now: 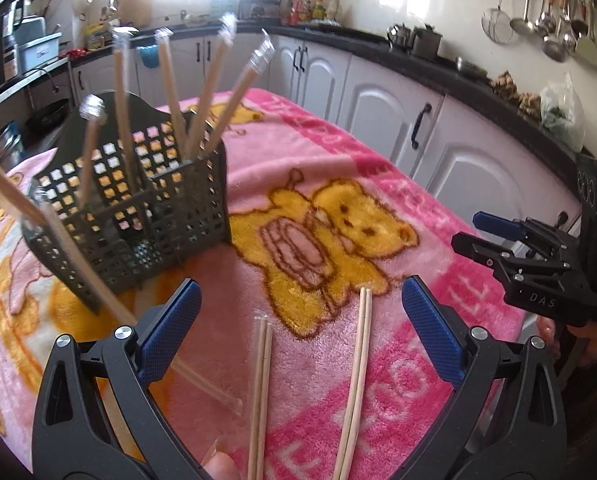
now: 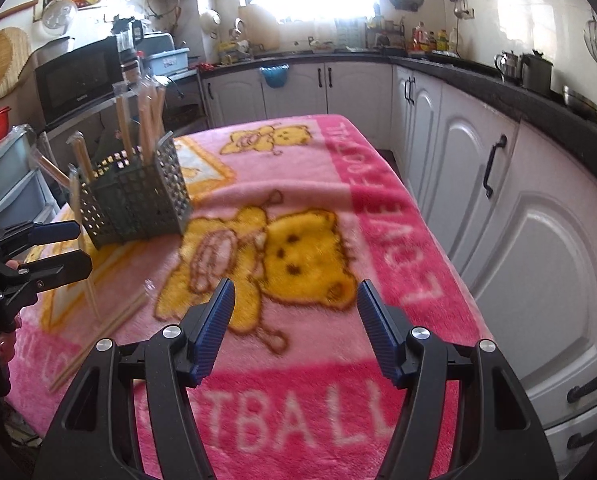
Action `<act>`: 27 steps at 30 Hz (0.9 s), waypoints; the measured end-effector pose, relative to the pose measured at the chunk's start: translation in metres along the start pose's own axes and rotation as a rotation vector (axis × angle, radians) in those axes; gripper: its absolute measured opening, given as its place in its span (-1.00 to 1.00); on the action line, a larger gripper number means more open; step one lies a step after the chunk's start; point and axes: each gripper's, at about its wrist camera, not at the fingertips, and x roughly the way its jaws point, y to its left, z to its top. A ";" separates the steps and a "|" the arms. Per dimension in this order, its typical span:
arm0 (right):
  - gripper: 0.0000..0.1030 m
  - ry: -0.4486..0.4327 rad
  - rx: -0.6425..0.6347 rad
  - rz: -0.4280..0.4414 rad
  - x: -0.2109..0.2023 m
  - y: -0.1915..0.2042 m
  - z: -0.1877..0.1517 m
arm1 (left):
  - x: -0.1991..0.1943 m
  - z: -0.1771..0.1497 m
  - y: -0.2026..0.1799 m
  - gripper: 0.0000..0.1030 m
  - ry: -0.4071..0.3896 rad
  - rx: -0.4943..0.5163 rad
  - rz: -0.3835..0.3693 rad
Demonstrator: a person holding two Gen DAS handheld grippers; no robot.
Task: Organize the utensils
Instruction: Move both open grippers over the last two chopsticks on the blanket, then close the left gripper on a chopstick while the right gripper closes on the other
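Note:
A dark perforated utensil basket (image 1: 138, 216) stands on the pink bear blanket (image 1: 398, 208) and holds several wrapped chopstick pairs (image 1: 210, 92). Two chopstick pairs lie flat on the blanket: one (image 1: 261, 392) and another (image 1: 358, 376), both between my left gripper's open blue pads. My left gripper (image 1: 298, 332) is open and empty just above them. Another wrapped pair (image 1: 78, 256) leans against the basket's left side. My right gripper (image 2: 292, 328) is open and empty over the blanket, right of the basket (image 2: 134, 196). It also shows in the left wrist view (image 1: 510, 248).
White kitchen cabinets (image 2: 518, 184) under a black counter run along the right and far sides. A microwave (image 2: 78, 76) and bins stand at the far left. Ladles and strainers (image 1: 546, 24) hang on the right wall. The table's right edge lies near the cabinets.

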 end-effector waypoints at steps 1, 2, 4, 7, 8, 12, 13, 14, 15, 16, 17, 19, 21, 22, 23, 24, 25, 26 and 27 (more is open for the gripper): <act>0.19 0.008 0.005 0.000 0.002 -0.003 -0.002 | 0.004 -0.001 -0.002 0.80 0.015 0.012 0.007; 0.19 0.011 0.009 0.002 0.003 -0.004 -0.004 | 0.007 -0.002 -0.003 0.80 0.029 0.026 0.007; 0.19 0.027 0.017 0.009 0.008 -0.007 -0.006 | 0.013 -0.003 -0.005 0.80 0.049 0.042 0.005; 0.17 0.061 0.040 0.047 0.017 -0.010 -0.009 | 0.023 -0.006 -0.008 0.80 0.077 0.059 -0.016; 0.14 0.075 0.045 0.066 0.021 -0.009 -0.010 | 0.027 -0.007 -0.008 0.74 0.087 0.067 -0.014; -0.13 0.133 0.031 0.161 0.038 0.004 -0.013 | 0.043 -0.011 -0.001 0.21 0.143 0.068 -0.012; -0.20 0.152 0.024 0.173 0.044 0.008 -0.014 | 0.047 -0.012 0.002 0.11 0.158 0.062 -0.014; -0.21 0.161 0.020 0.179 0.048 0.012 -0.013 | 0.051 -0.014 0.006 0.03 0.172 0.052 -0.011; -0.23 0.167 0.018 0.191 0.051 0.014 -0.013 | 0.053 -0.015 0.009 -0.01 0.182 0.046 -0.012; -0.26 0.177 0.016 0.207 0.056 0.017 -0.013 | 0.056 -0.016 0.011 -0.08 0.193 0.040 -0.017; -0.28 0.184 0.017 0.220 0.060 0.019 -0.013 | 0.060 -0.018 0.014 -0.10 0.206 0.033 -0.016; -0.33 0.201 0.022 0.243 0.067 0.024 -0.013 | 0.064 -0.019 0.015 -0.10 0.216 0.030 -0.015; -0.35 0.209 0.027 0.256 0.073 0.026 -0.011 | 0.067 -0.019 0.016 -0.10 0.224 0.022 -0.019; -0.37 0.214 0.031 0.262 0.076 0.028 -0.011 | 0.069 -0.020 0.017 -0.10 0.229 0.020 -0.022; -0.38 0.218 0.035 0.269 0.079 0.028 -0.011 | 0.071 -0.021 0.018 -0.10 0.233 0.018 -0.021; -0.41 0.223 0.038 0.275 0.081 0.028 -0.011 | 0.072 -0.021 0.019 -0.10 0.237 0.015 -0.022; -0.46 0.231 0.044 0.281 0.084 0.029 -0.011 | 0.074 -0.022 0.020 -0.12 0.242 0.012 -0.024; -0.48 0.236 0.046 0.281 0.086 0.029 -0.011 | 0.076 -0.023 0.020 -0.16 0.246 0.010 -0.026; -0.52 0.240 0.048 0.282 0.087 0.029 -0.012 | 0.078 -0.022 0.019 -0.18 0.247 0.011 -0.026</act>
